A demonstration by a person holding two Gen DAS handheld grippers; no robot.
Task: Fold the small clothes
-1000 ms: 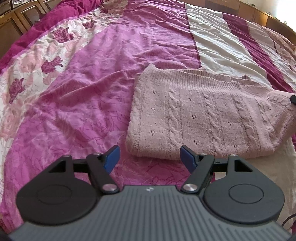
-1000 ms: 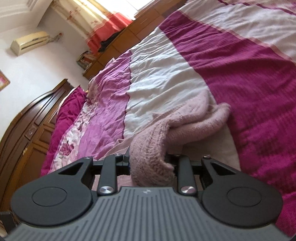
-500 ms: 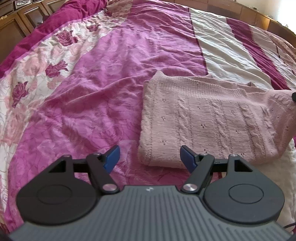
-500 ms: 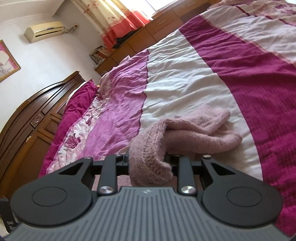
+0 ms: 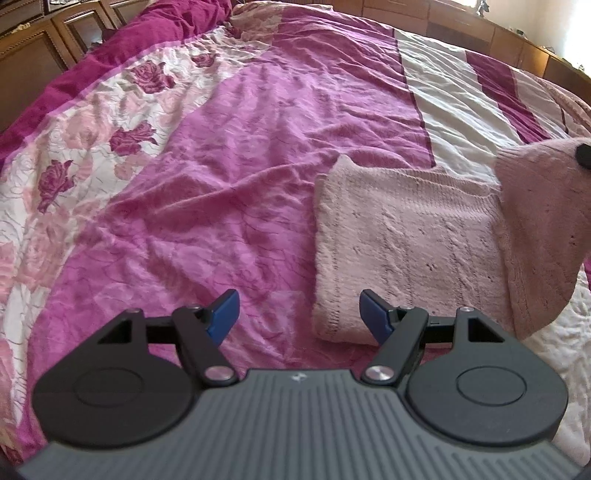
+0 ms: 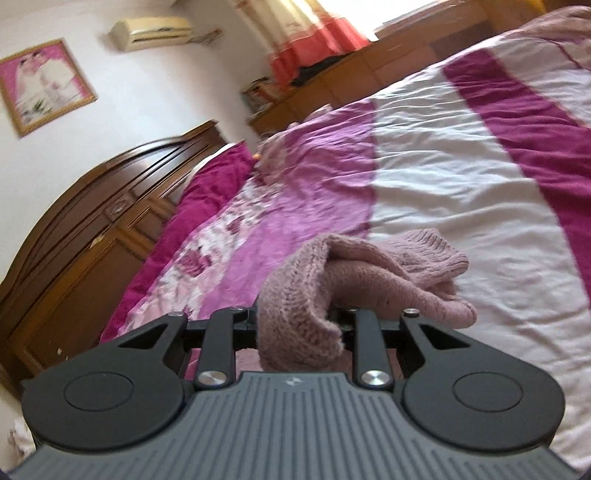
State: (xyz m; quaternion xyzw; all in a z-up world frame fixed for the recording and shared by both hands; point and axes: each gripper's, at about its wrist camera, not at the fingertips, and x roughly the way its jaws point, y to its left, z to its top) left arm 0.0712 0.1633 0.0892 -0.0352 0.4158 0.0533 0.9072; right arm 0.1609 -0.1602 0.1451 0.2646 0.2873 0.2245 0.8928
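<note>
The pink knitted sweater (image 5: 406, 251) lies partly folded on the bedspread (image 5: 229, 192), its flat body on the magenta part just beside the white stripe. Its right end is lifted off the bed into a peak, because my right tongs (image 6: 299, 325) are clamped on a thick fold of the knit (image 6: 295, 314); the rest of that end droops down in a bundle beyond them, above the white stripe. My left tongs (image 5: 297, 314) hang low over the bed with their blue tips (image 5: 223, 314) wide apart and holding nothing. The right tip sits over the sweater's near left corner; the left tip is over bare bedspread.

To the left of the sweater the magenta cloth runs wrinkled to a rose-patterned band. A dark wooden headboard (image 6: 92, 229) stands behind the bed, with a framed picture (image 6: 40, 85) and an air conditioner (image 6: 151, 31) on the white wall. Low wooden cabinets (image 5: 461, 26) line the far edge.
</note>
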